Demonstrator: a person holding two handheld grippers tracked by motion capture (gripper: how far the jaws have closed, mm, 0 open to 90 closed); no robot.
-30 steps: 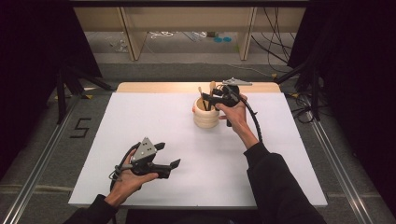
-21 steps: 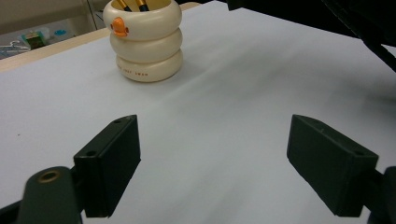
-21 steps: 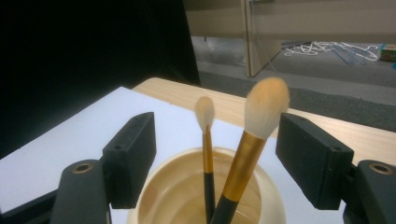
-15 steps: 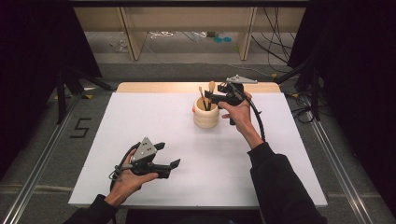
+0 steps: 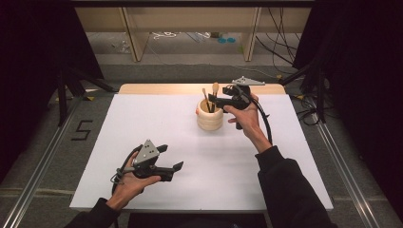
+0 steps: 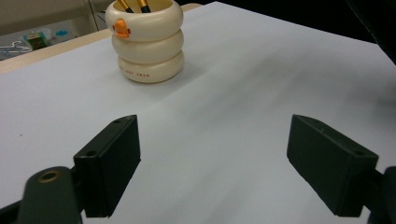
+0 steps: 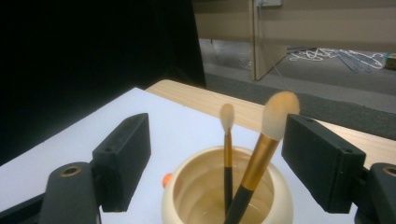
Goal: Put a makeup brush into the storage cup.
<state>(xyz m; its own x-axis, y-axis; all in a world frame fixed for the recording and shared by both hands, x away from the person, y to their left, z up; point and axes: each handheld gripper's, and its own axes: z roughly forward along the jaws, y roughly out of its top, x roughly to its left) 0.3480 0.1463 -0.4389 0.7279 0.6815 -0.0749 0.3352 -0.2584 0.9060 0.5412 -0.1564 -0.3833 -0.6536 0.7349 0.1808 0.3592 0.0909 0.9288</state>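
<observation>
A cream ringed holder (image 5: 209, 117) (image 6: 145, 41) (image 7: 227, 191) stands upright at the back middle of the white table (image 5: 190, 142). Two makeup brushes stand in it, a thin one (image 7: 227, 149) and a thicker one (image 7: 266, 144) (image 5: 215, 91). My right gripper (image 5: 215, 100) (image 7: 215, 158) hovers open just right of and above the holder, its jaws on either side of the brush heads without touching them. My left gripper (image 5: 172, 166) (image 6: 210, 172) is open and empty low over the front left of the table, pointing toward the holder.
A wooden strip (image 5: 157, 89) runs along the table's far edge. Metal rails (image 5: 38, 166) flank the table on the floor. Shelving legs (image 5: 133, 33) and cables (image 5: 280, 42) lie beyond. Dark curtains stand on both sides.
My right gripper has lifted slightly and drawn a little back from over the holder, with the brushes left standing in it. My left gripper has stayed put.
</observation>
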